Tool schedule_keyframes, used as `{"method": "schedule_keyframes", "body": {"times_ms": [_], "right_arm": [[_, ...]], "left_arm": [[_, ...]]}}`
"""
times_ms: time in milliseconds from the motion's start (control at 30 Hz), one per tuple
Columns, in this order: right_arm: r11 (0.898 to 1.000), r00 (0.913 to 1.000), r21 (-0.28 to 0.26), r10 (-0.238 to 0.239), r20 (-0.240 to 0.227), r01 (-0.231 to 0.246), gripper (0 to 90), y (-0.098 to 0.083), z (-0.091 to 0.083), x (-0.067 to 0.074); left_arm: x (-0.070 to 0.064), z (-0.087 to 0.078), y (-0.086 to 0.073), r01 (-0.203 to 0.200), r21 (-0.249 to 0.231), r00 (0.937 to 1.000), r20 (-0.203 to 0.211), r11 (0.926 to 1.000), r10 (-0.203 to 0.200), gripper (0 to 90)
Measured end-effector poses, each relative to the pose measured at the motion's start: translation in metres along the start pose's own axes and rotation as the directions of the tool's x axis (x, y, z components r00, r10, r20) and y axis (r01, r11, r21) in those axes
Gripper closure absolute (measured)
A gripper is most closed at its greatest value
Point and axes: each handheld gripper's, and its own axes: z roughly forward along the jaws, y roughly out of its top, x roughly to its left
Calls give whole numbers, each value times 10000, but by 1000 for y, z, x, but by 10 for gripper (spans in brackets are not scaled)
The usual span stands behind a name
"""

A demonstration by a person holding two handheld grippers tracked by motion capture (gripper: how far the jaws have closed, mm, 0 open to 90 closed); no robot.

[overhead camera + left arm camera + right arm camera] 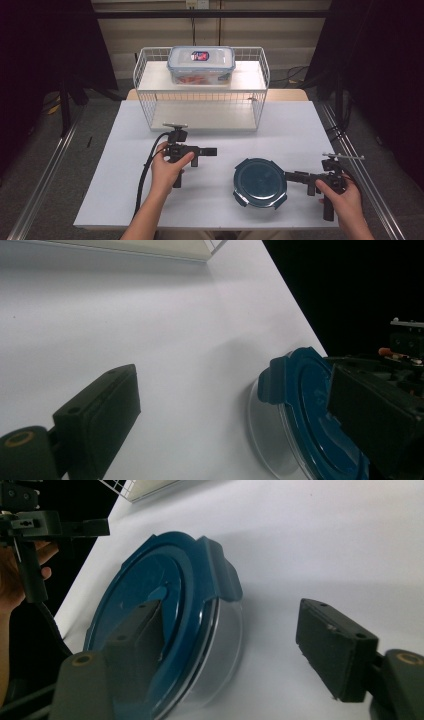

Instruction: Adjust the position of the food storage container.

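Observation:
A round clear container with a dark blue clip lid [260, 182] sits on the white table [210, 200] at the front right. My right gripper [291, 175] lies level at its right edge and points left. In the right gripper view it [230, 615] is open: one jaw hangs over the lid [150, 580], the other stands over bare table, and a lid clip sits between them untouched. My left gripper [212, 151] is held level in the table's middle, pointing right. Its jaws [230, 385] stand open over bare table, and the blue lid [305, 405] lies ahead.
A white wire shelf basket [200, 97] stands at the back of the table. On its top sits a rectangular clear box with a clip lid [201, 64] and reddish contents. Dark floor drops off past the table's left and right edges.

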Motion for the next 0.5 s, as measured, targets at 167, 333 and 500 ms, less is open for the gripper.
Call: {"method": "schedule_keyframes", "body": {"times_ms": [167,333,500], "right_arm": [[9999,9999,83,125,43,-125,325,-2,-2,-3],[9993,9997,292,237,-39,-236,417,-2,-5,-2],[9947,9997,1017,148,171,-165,654,-4,-9,-5]], "left_arm": [[0,-2,0,-40,-54,10000,-38,10000,40,69],[0,-5,0,-32,-137,10000,-55,9999,32,71],[1,-5,0,-26,-142,10000,-54,9999,25,73]]}}
